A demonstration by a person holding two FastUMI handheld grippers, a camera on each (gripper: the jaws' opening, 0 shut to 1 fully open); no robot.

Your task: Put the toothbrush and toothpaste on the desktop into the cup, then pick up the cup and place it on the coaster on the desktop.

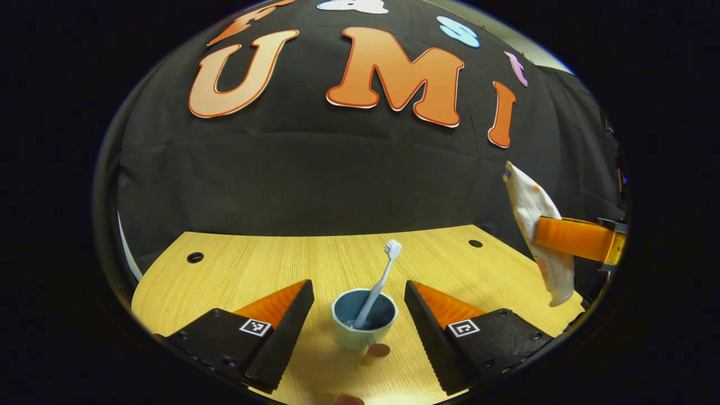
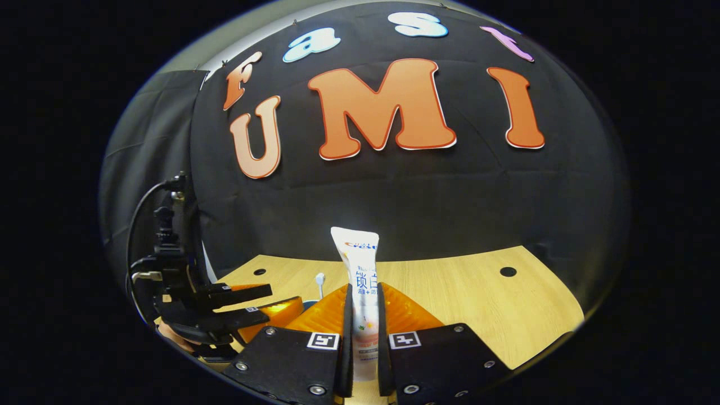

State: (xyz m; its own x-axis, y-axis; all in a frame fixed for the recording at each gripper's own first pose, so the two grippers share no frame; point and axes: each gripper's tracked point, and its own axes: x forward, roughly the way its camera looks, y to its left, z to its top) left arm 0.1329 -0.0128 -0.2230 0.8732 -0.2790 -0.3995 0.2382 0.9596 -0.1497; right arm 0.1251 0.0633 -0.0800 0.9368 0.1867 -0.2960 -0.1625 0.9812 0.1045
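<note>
Right tool clamping toothpaste tube, long axis upright, hanging above surface, right of cup; toothbrush leaning inside cup; left tool standing apart, straddling cup; tube needing leftward carry, then lowering

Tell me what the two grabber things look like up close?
The left gripper has two wedge-shaped fingers with saw-toothed inner edges, on black blocks that each carry a small square black-and-white marker. The right gripper has the same black blocks, markers and silver screws. Seen from the right gripper view, the left one has a black frame with a black cable looping up.
</note>
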